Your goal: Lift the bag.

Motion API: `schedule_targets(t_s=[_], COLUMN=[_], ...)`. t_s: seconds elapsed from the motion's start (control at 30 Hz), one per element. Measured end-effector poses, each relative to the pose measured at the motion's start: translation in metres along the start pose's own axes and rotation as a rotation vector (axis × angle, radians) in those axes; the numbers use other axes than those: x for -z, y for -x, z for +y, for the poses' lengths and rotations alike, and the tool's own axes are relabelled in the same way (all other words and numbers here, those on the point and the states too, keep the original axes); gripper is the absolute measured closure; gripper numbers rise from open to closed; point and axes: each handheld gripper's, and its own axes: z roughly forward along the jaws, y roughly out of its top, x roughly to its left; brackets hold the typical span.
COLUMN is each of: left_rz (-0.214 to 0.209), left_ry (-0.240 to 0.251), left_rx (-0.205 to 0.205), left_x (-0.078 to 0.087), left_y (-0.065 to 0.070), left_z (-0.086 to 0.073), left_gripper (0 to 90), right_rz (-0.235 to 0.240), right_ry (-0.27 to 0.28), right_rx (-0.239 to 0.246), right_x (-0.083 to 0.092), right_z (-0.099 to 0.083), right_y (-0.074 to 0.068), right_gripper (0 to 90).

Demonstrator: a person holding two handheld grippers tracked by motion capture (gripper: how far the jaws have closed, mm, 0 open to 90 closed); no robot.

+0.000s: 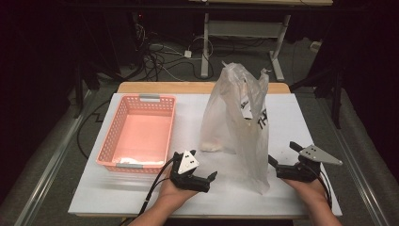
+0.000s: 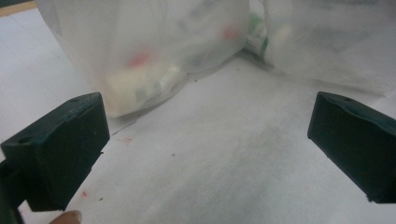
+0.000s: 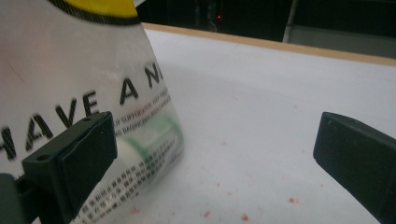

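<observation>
Far left, dark floor and a metal rail run beside the white-covered tabletop (image 1: 141, 197), its wooden edge showing at the back. On the left half of the sheet sits the pink perforated plastic basket (image 1: 136, 134), long side running away from the person. Next, the left gripper (image 1: 203, 181) rests low on the sheet in the person's hand, fingers (image 2: 60, 149) spread wide with bare sheet between them, pointing toward the bag. At centre stands the tall translucent white plastic bag (image 1: 240, 122) with black lettering, upright, pale packets showing through near its base. Just right of its lower corner lies the right gripper (image 1: 281, 157), fingers (image 3: 74, 163) spread wide, holding nothing, the bag's printed side beside 1 of them. Small red specks dot the sheet there. Behind, cables tangle on the floor around grey table legs.
</observation>
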Motion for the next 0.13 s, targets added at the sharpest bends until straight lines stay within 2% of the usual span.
schedule_targets(t_s=[0.1,0.13], left_rz=[0.004,0.006], left_ry=[0.006,0.009], left_rx=[-0.001,0.002], left_x=[0.0007,0.0009], left_y=[0.0001,0.0001], left_z=[-0.0002,-0.0003], left_gripper=[0.0,0.0], right_rz=[-0.001,-0.005], right_ry=[-0.006,-0.008], right_rx=[0.001,-0.015], right_x=[-0.0006,-0.0004], right_z=[-0.0055,-0.0063], right_y=[0.0019,0.0012], right_gripper=[0.1,0.1])
